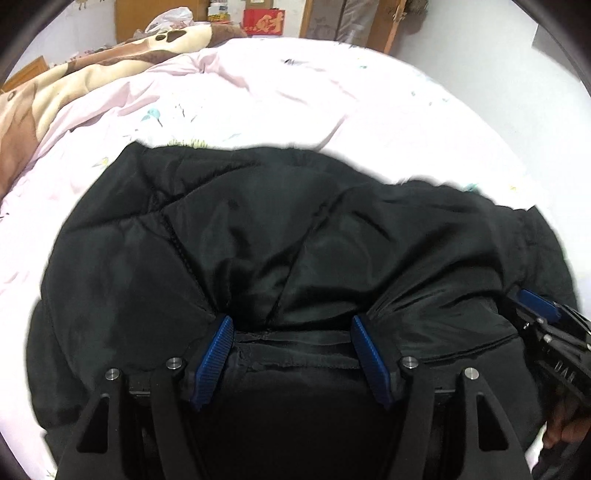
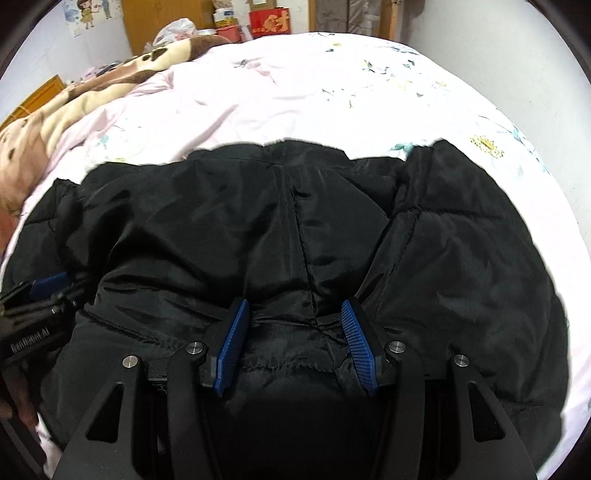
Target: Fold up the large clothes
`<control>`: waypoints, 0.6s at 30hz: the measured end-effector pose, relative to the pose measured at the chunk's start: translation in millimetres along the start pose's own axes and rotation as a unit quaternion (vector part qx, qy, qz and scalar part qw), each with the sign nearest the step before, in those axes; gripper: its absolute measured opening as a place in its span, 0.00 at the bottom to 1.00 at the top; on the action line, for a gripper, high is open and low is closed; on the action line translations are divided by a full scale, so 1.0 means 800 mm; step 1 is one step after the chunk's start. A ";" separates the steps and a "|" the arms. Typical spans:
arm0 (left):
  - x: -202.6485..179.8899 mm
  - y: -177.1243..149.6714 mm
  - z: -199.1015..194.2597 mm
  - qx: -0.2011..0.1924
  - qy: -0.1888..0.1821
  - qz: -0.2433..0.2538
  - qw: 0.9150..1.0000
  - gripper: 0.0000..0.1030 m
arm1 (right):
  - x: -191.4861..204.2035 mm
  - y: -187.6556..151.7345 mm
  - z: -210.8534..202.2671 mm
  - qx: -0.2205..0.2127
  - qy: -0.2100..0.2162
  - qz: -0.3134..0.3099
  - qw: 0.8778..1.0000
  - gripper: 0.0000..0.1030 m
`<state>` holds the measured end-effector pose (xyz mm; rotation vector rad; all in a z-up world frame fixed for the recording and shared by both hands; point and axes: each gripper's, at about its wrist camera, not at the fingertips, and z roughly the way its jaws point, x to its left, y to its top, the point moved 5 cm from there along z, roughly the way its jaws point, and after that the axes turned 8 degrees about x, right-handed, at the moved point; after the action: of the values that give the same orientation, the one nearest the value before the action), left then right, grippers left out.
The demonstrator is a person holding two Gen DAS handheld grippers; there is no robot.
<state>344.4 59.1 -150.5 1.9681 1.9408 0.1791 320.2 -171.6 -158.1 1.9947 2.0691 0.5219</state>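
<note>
A large black padded jacket (image 1: 258,229) lies spread on the bed, lining side up, with quilted seams; it also fills the right wrist view (image 2: 258,221). My left gripper (image 1: 291,325) is open, its blue pads (image 1: 216,354) wide apart around the jacket's near hem. My right gripper (image 2: 293,310) is open too, its blue pads (image 2: 358,343) either side of a seam at the hem. The right gripper also shows at the right edge of the left wrist view (image 1: 539,306). The left gripper also shows at the left edge of the right wrist view (image 2: 48,284).
The bed is covered by a pale pink floral sheet (image 1: 295,96). A brown and cream blanket (image 1: 74,85) is bunched at the far left. Wooden furniture and a red box (image 1: 264,20) stand behind the bed.
</note>
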 end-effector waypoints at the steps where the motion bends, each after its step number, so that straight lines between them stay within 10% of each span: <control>1: 0.005 0.000 -0.012 -0.005 0.000 0.002 1.000 0.64 | -0.004 0.001 -0.018 -0.012 0.016 0.004 1.000 0.51; 7: 0.066 -0.037 -0.077 -0.079 0.081 -0.032 0.993 0.64 | -0.043 -0.029 -0.092 -0.080 -0.009 0.021 0.997 0.51; 10: 0.100 -0.060 -0.058 -0.057 0.134 -0.037 0.989 0.64 | -0.063 -0.050 -0.084 -0.078 -0.056 0.022 0.995 0.51; 18: 0.114 -0.058 0.009 -0.008 0.098 -0.040 0.994 0.65 | -0.075 -0.072 -0.008 -0.030 -0.042 0.024 0.998 0.51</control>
<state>307.6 146.7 -188.4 1.9210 2.1302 0.3781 268.6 -233.2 -180.6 2.0015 1.9374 0.4954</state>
